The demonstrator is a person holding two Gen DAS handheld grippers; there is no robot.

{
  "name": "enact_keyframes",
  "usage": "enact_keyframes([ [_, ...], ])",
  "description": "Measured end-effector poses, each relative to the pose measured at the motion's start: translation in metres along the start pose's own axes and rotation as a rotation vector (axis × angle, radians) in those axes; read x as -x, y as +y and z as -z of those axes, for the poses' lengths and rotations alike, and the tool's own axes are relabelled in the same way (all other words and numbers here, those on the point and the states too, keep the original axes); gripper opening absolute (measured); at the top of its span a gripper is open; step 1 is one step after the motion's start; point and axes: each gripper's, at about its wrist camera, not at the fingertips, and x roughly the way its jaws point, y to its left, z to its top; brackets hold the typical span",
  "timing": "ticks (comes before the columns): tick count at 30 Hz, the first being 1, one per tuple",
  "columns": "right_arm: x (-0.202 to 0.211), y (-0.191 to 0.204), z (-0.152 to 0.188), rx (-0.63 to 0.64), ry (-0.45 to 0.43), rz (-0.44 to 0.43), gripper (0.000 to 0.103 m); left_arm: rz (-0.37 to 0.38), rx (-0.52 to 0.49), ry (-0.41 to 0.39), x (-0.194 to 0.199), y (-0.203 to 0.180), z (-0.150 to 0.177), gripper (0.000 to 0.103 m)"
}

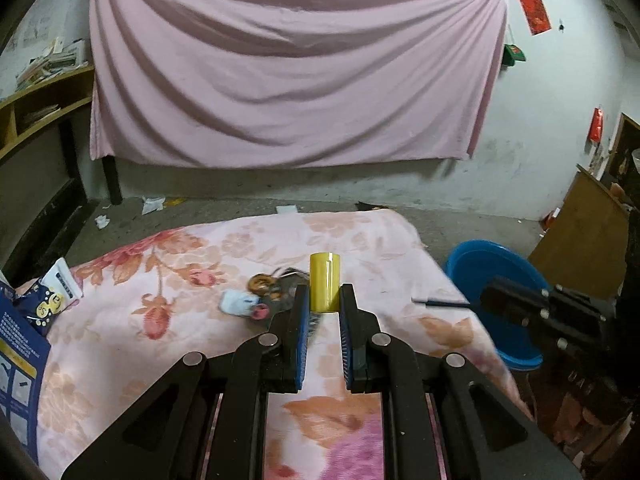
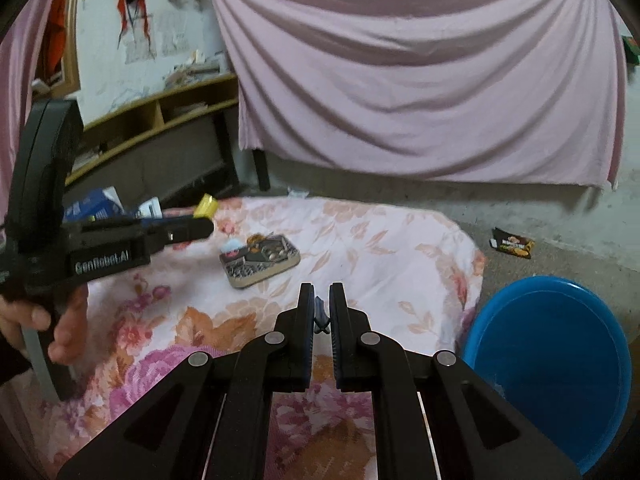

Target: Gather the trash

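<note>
- My left jaws (image 1: 325, 300) pinch one yellow tube (image 1: 325, 286) by its lower end, held above the bed (image 1: 360, 236); a shallow grip, so it could tip out short of the basin (image 2: 548, 364).
- My right jaws (image 2: 322, 308) press onto one thin dark strip (image 2: 321, 318), which may slide free.
- One blue basin sits on the floor off the bed's right edge.
- One tray (image 2: 260, 260) of scraps lies mid-bed.
</note>
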Motion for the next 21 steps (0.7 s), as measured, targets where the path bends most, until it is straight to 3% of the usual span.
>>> enact_keyframes([
  [7, 0.041, -0.021, -0.008, -0.067, -0.173, 0.06, 0.006, 0.063, -0.059, -0.099, 0.008, -0.046, -0.017, 0.011],
  [15, 0.099, -0.06, -0.002, -0.136, -0.403, 0.27, 0.006, 0.162, -0.182, -0.236, 0.018, -0.117, -0.038, 0.011],
  [21, 0.124, -0.096, 0.014, -0.222, -0.449, 0.367, 0.006, 0.227, -0.293, -0.246, 0.004, -0.173, -0.035, 0.011],
])
